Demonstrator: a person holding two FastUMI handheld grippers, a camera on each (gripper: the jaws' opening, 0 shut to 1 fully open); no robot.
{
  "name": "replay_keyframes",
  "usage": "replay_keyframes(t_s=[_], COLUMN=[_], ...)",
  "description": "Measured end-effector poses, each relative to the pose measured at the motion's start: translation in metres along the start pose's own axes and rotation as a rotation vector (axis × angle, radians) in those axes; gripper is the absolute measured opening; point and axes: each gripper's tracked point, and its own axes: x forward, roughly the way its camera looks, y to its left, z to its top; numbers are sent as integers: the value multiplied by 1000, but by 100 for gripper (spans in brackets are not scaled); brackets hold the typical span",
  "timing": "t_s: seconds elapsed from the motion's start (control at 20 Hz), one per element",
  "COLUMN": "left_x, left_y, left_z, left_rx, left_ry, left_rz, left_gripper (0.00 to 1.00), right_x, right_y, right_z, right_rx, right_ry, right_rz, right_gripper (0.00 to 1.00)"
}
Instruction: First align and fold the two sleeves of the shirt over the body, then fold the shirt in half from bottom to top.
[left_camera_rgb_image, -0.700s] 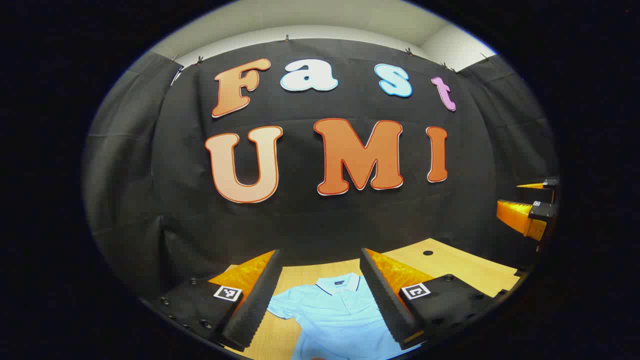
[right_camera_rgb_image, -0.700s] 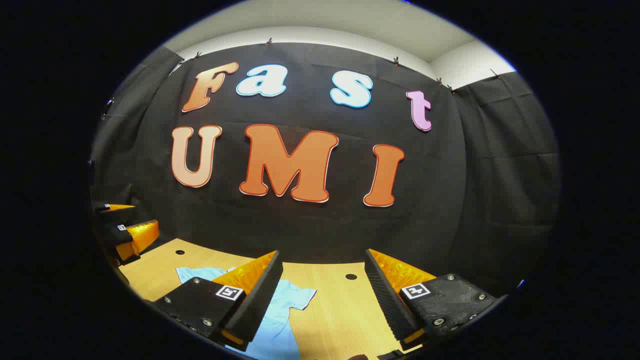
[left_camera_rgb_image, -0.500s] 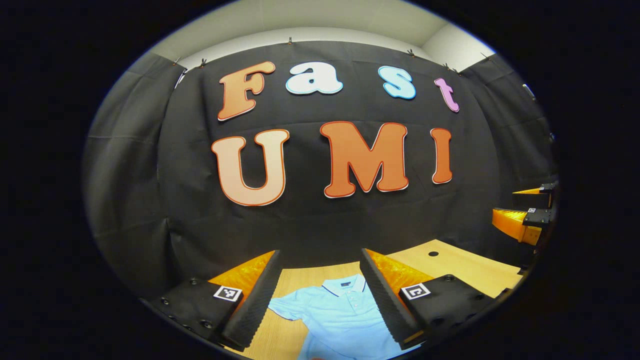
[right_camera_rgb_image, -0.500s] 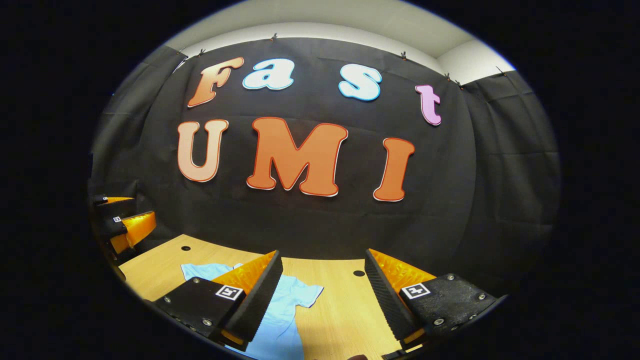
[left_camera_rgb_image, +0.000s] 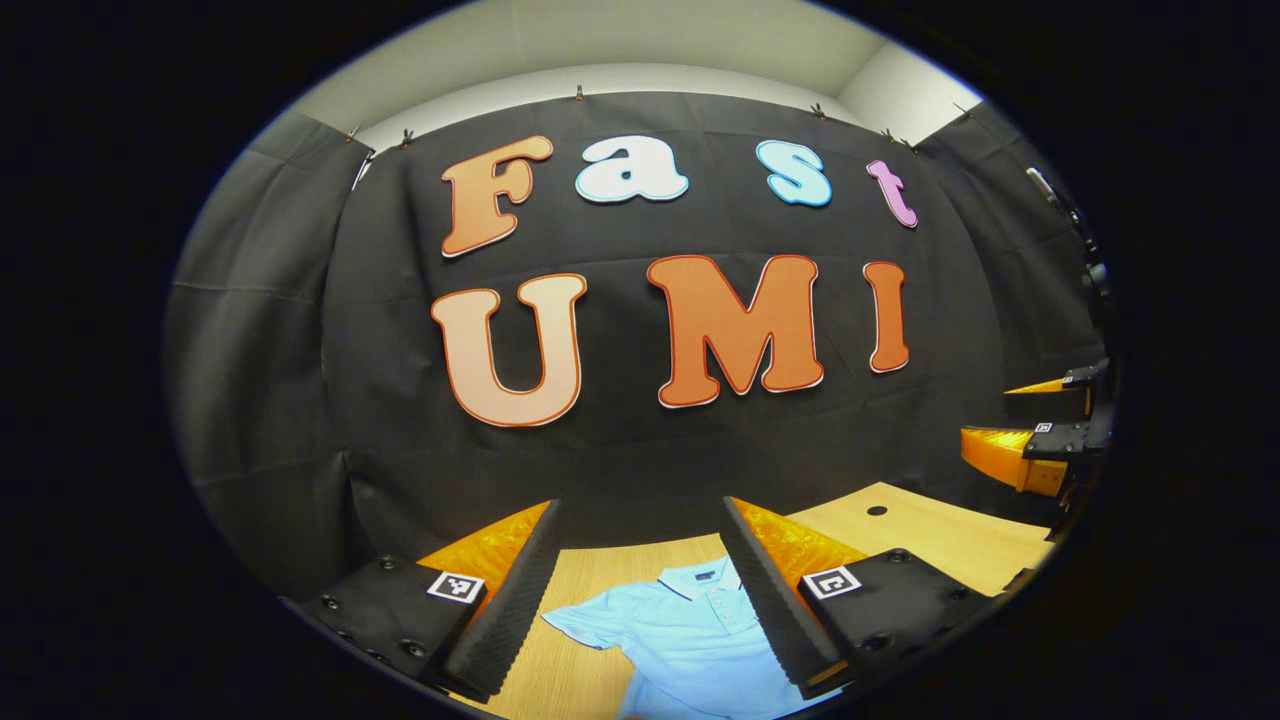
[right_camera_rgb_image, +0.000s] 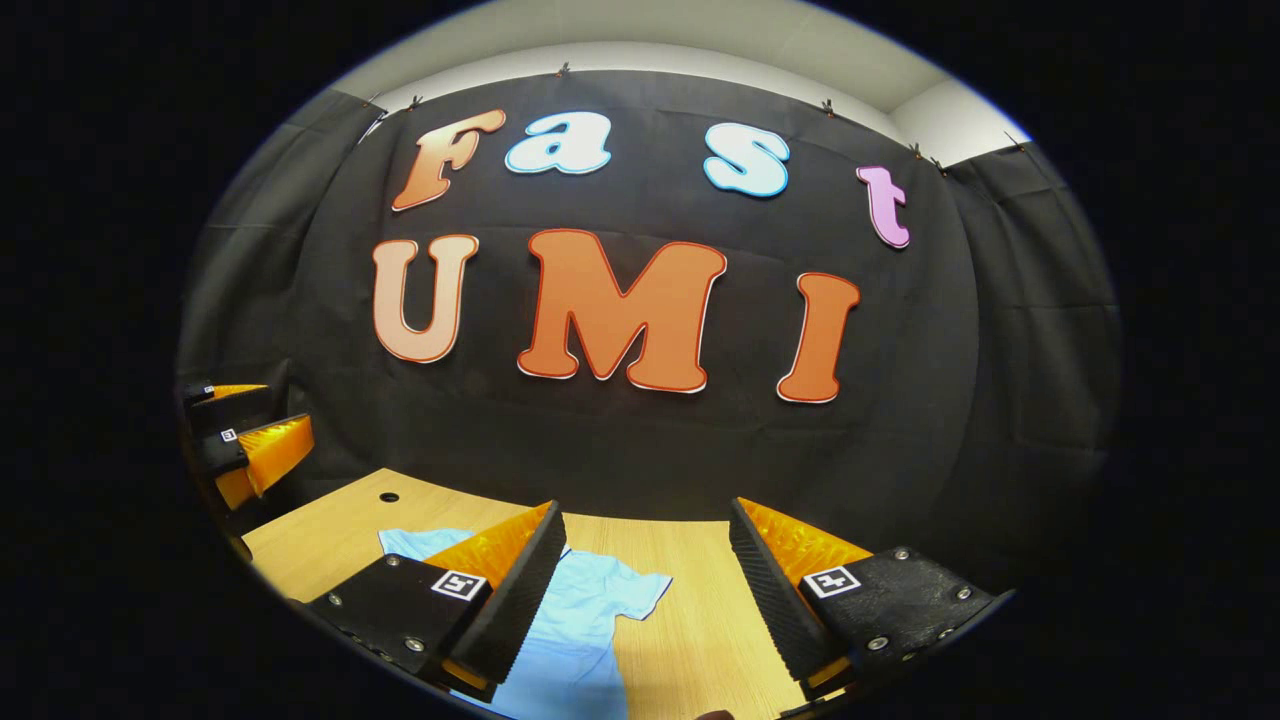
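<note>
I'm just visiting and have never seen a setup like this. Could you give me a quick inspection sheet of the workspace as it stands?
Surface: light wooden table with small round holes.
Job's things: light blue polo shirt lying flat, collar toward the wall; both short sleeves spread out, no fold made.
Clutter: nothing seen.
Grippers: left gripper open, above the shirt, not touching it; right gripper open, above the shirt's sleeve and bare table. Each also appears at the edge of the other's view.
Cables: nothing seen.
Surroundings: black cloth wall clipped up along its top, pale ceiling above.
</note>
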Motion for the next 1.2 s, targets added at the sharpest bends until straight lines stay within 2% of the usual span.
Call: replay_keyframes(t_s=[0.05,0.4,0.6,0.65,0.9,1.2], left_x=[0,-5,-10,-11,-7,5], left_y=[2,12,17,19,18,21], left_z=[0,-5,0,3,7,9], left_rx=[-2,-4,-22,-23,27,88], left_ry=[-1,-7,-25,-35,-45,-18], left_rz=[-3,-54,-83,-77,-31,76], left_gripper=[100,98,100,97,100,100], right_x=[1,9,32,40,87,143], right_y=[2,5,7,7,15,16], right_z=[-1,-11,-35,-44,-99,-164], right_rx=[-2,-48,-40,-34,-39,-15], right_ry=[8,70,170,200,354,575], right_rz=[0,-49,-35,-27,47,106], right_gripper=[99,99,99,98,96,93])
